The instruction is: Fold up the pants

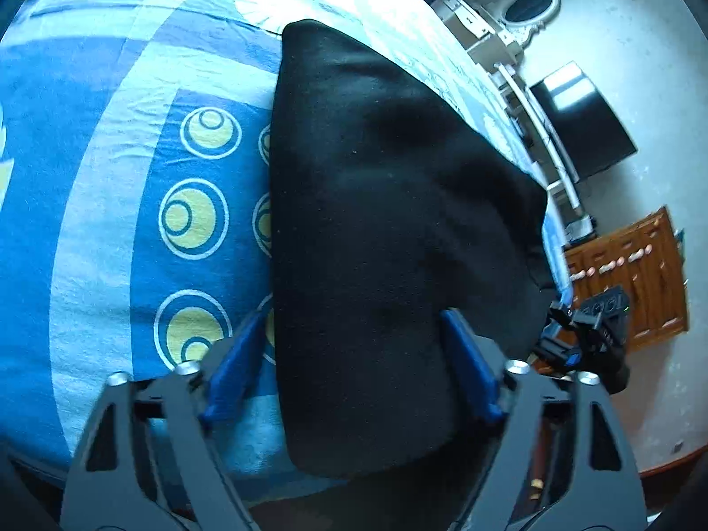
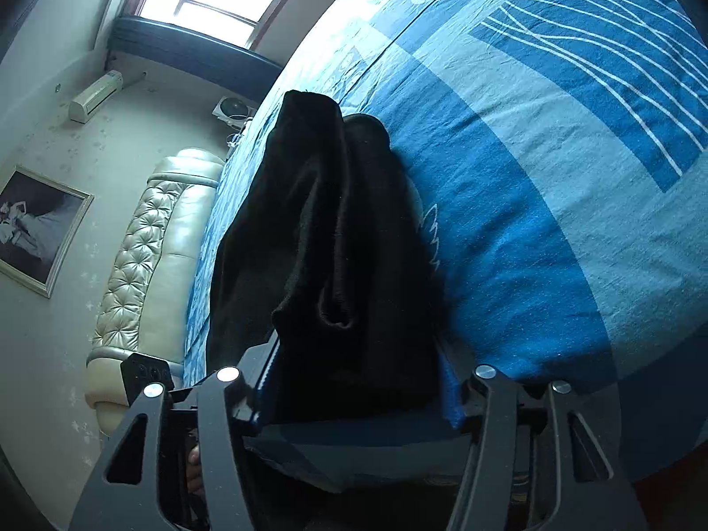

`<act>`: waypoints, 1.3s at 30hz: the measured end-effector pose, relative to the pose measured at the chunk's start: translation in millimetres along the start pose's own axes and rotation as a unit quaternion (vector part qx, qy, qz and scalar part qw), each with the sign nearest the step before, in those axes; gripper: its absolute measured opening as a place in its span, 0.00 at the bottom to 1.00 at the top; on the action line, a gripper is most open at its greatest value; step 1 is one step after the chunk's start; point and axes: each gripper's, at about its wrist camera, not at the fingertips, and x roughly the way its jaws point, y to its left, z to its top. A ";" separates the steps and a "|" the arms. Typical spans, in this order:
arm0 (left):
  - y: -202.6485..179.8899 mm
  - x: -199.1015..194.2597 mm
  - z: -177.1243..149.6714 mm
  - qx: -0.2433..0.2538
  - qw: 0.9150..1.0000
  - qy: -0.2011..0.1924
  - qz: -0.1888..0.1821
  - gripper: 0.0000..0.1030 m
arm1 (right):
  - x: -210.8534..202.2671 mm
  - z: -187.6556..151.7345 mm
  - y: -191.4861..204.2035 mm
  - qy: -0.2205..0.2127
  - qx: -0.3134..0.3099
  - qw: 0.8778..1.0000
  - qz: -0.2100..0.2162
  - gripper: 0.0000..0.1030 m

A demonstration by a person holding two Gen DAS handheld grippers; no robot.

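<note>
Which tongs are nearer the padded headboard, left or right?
Left. The left tongs show in front of the headboard, at its lower end; the right tongs sit farther along the bed, around the black pants.

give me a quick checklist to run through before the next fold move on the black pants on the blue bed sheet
1. Black fabric pants lie on the blue patterned bed sheet: ok.
2. Left gripper straddles the near edge of the pants, one blue finger over the sheet, the other over the cloth: ok.
3. Left pads pressing the cloth: not ok, a gap shows.
4. Right gripper has bunched pants between its fingers: ok.
5. Right pads firmly clamped: cannot tell, the cloth hides them.
6. Pants smooth enough to fold: not ok, the right wrist view shows thick bunched folds.
</note>
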 end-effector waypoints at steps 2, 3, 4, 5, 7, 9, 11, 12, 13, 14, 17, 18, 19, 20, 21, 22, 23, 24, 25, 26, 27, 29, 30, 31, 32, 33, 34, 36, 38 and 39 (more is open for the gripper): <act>-5.1 0.9 0.9 0.006 1.000 0.003 0.007 0.57 | -0.3 -1.6 0.8 -0.005 -0.002 1.000 -0.005 0.48; -6.9 1.0 1.8 0.007 1.000 0.003 0.012 0.54 | -0.7 -1.7 1.4 -0.007 -0.004 1.000 -0.007 0.46; -7.7 0.7 2.3 0.008 1.000 0.002 0.015 0.52 | -1.0 -1.7 3.3 -0.008 -0.006 1.000 -0.009 0.45; -8.7 0.4 3.2 0.008 1.000 0.002 0.018 0.51 | -1.4 -1.6 5.1 -0.008 -0.008 1.000 -0.010 0.44; -9.1 -0.9 4.8 0.006 1.000 -0.001 0.021 0.46 | -1.5 -1.8 9.5 -0.008 -0.012 1.000 -0.012 0.43; -8.0 -2.5 4.4 0.009 1.000 -0.003 0.025 0.43 | -1.9 -2.3 12.7 -0.010 -0.015 1.000 -0.013 0.41; -10.7 -3.4 4.9 0.015 0.999 -0.007 0.032 0.41 | -1.2 -2.8 17.7 -0.010 -0.017 1.000 -0.012 0.41; -10.2 -4.9 3.7 0.018 0.999 -0.008 0.035 0.40 | -1.9 -2.6 17.6 -0.010 -0.018 1.000 -0.012 0.41; -9.2 -7.0 3.4 0.020 0.999 -0.010 0.038 0.40 | -1.9 -2.8 19.3 -0.009 -0.018 1.000 -0.011 0.40; -8.5 -8.1 3.7 0.019 0.999 -0.011 0.040 0.40 | -1.6 -3.0 21.2 -0.008 -0.018 1.000 -0.009 0.40; -2.8 -12.4 3.3 0.016 0.999 -0.014 0.043 0.39 | -0.9 -3.6 22.1 -0.003 -0.017 1.000 -0.005 0.40; -2.2 -14.0 3.4 0.017 0.999 -0.016 0.046 0.39 | -0.1 -4.1 22.3 -0.001 -0.017 1.000 -0.004 0.40; -2.3 -15.4 3.1 0.019 0.998 -0.019 0.051 0.39 | 1.4 -4.9 23.3 0.001 -0.017 1.000 -0.003 0.40; -2.6 -17.3 2.7 0.022 0.998 -0.022 0.056 0.39 | 3.3 -6.3 25.5 0.003 -0.017 1.000 -0.002 0.40; -1.7 -19.8 2.1 0.025 0.998 -0.025 0.061 0.39 | 5.5 -7.0 27.8 0.005 -0.017 1.000 -0.001 0.40; -1.7 -21.7 1.5 0.026 0.997 -0.027 0.065 0.39 | 8.3 -7.3 29.1 0.008 -0.018 1.000 0.000 0.40; -0.1 -24.1 0.9 0.026 0.997 -0.029 0.068 0.39 | 11.3 -7.3 30.7 0.010 -0.019 1.000 0.001 0.40; 2.2 -26.6 0.5 0.024 0.997 -0.029 0.069 0.39 | 12.8 -6.7 30.9 0.012 -0.021 1.000 0.002 0.40; 5.1 -29.3 -0.1 0.020 0.997 -0.031 0.070 0.39 | 14.5 -6.5 31.8 0.015 -0.022 1.000 0.003 0.40; 6.8 -31.6 -0.5 0.019 0.997 -0.032 0.073 0.39 | 16.8 -7.0 33.6 0.018 -0.024 1.000 0.004 0.40; 9.0 -34.2 -1.4 0.017 0.996 -0.034 0.075 0.39 | 19.0 -7.7 35.2 0.021 -0.026 0.999 0.006 0.40; 13.8 -40.3 -3.4 0.016 0.996 -0.039 0.081 0.39 | 23.9 -9.5 39.8 0.027 -0.030 0.999 0.008 0.40; 16.1 -43.0 -4.0 0.014 0.996 -0.041 0.084 0.39 | 26.1 -10.5 42.1 0.031 -0.032 0.999 0.009 0.40; 18.0 -46.3 -4.8 0.010 0.995 -0.043 0.086 0.39 | 30.0 -12.4 47.6 0.034 -0.034 0.999 0.010 0.40; 20.0 -48.9 -5.4 0.006 0.995 -0.044 0.087 0.39 | 32.7 -13.4 49.9 0.038 -0.036 0.999 0.012 0.40; 23.3 -52.5 -6.5 0.003 0.995 -0.046 0.088 0.39 | 35.3 -14.1 52.0 0.041 -0.038 0.998 0.014 0.40; 26.0 -55.4 -6.8 0.000 0.995 -0.048 0.090 0.39 | 38.7 -15.3 54.4 0.046 -0.039 0.998 0.017 0.40; 34.5 -63.5 -9.5 -0.006 0.994 -0.052 0.093 0.39 | 45.8 -16.1 59.1 0.054 -0.044 0.997 0.020 0.40; 40.2 -68.0 -11.0 -0.011 0.994 -0.054 0.096 0.39 | 51.4 -17.7 63.3 0.062 -0.050 0.997 0.023 0.40; 43.0 -70.3 -11.6 -0.014 0.994 -0.055 0.097 0.39 | 54.2 -18.4 65.3 0.066 -0.055 0.996 0.023 0.40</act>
